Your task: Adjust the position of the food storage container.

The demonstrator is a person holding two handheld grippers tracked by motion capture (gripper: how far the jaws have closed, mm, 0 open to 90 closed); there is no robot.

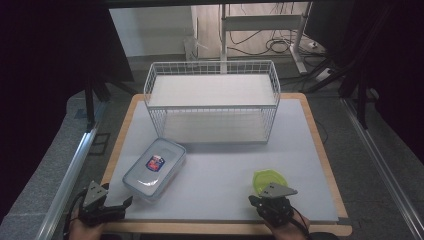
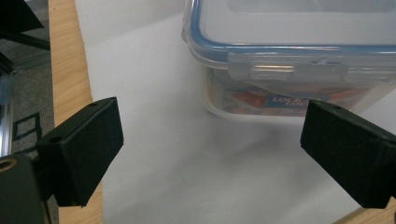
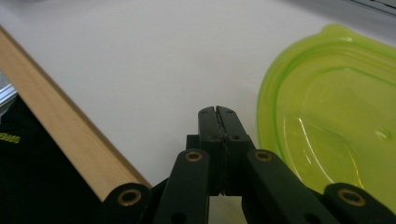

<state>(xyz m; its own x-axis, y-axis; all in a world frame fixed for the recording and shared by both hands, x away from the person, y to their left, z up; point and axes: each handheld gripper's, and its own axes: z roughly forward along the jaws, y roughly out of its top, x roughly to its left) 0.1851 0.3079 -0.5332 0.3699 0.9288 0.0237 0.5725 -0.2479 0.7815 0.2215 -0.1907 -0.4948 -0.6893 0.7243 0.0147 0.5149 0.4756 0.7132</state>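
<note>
One clear box (image 1: 154, 167), one green lid (image 1: 268, 180)

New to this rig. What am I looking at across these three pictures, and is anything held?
A person holds a two-jaw hand-held gripper in each hand at a table. The high view looks down from above; the other two cameras ride on the grippers. On the table: a white wire basket, a clear lidded box and a green lid. The left hand-held gripper is open, facing the box, not touching it. The right hand-held gripper is shut on nothing, beside the green lid. Nothing is held.
</note>
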